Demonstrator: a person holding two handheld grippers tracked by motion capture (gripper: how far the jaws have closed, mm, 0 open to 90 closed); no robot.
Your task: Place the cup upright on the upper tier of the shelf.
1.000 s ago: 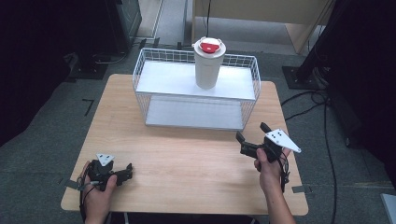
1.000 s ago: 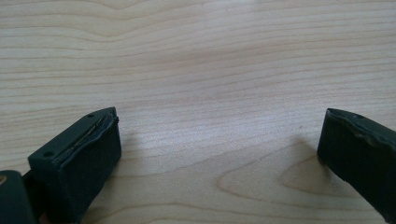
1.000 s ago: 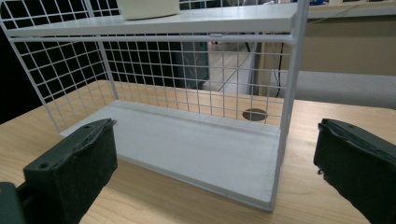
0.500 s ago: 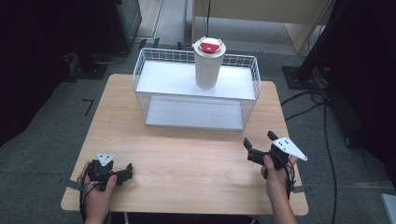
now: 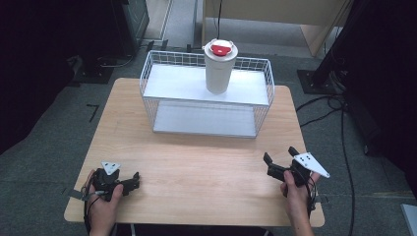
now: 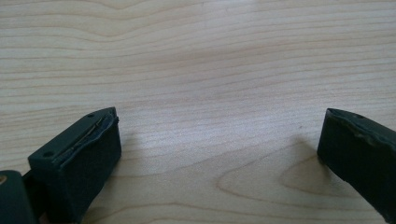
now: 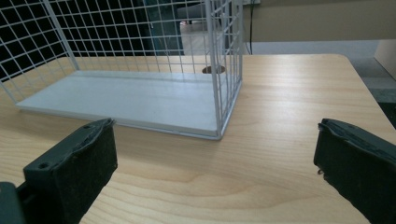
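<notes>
Your left gripper [image 5: 129, 183] sits low at the near left corner of the wooden table [image 5: 196, 162], and your left hand [image 5: 101, 199] holds it from behind. Its jaws are spread wide apart with nothing between them, and in the left gripper view you see just bare wood grain between the two black pads. Your right gripper [image 5: 276, 162] is at the near right side of the table, held up a little by your right hand [image 5: 295, 189], with its grey three-cornered plate [image 5: 311, 164] on top. Its jaws are spread wide too and hold nothing. Both grippers are well apart from each other, with open wood between them. The white wire rack [image 5: 206, 98] stands at the far middle of the table. It has a flat white shelf on top and a flat white board at the bottom. A white cup [image 5: 219, 69] with a red spot on its lid stands upright on the top shelf, near the back and a bit right of the middle. It is well away from both grippers. In the right gripper view, the rack's near corner [image 7: 219, 84] and its thin wire wall stand ahead and to the left. Black stands and cables [image 5: 334, 105] lie on the grey floor around the table.
</notes>
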